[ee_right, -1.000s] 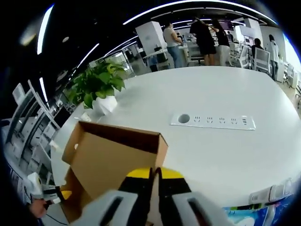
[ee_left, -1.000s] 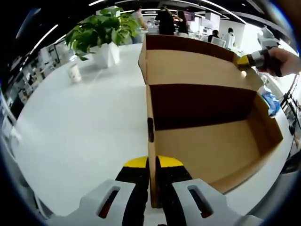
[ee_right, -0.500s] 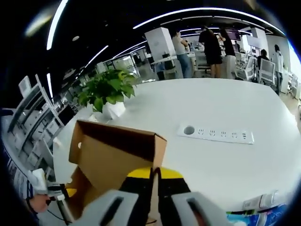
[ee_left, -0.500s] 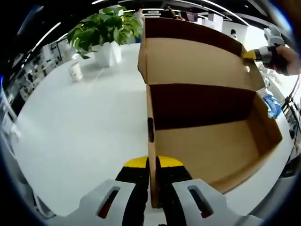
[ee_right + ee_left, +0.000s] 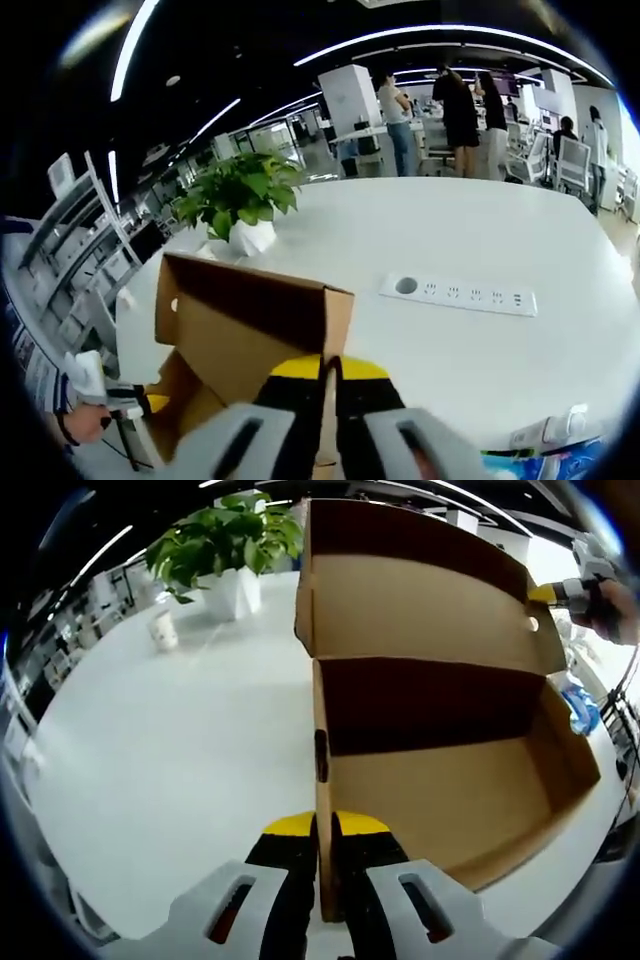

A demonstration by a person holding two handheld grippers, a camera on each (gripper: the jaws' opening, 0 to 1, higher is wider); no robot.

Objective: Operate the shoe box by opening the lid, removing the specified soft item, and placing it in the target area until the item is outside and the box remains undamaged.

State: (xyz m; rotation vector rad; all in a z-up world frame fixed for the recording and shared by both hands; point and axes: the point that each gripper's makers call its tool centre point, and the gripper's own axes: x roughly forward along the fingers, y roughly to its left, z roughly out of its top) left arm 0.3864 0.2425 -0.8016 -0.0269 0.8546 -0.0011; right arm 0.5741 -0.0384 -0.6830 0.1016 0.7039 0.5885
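The brown cardboard shoe box sits centre-right, its lid now swung higher than a second ago, so opening is nearly done. The left gripper stays clamped on the box's near wall; the right gripper pinches the lid edge. No soft item can be seen inside.

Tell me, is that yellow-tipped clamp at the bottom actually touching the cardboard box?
Touching. In the left gripper view the left gripper has its jaws closed on the side wall of the shoe box, the cardboard edge running between the yellow tips.
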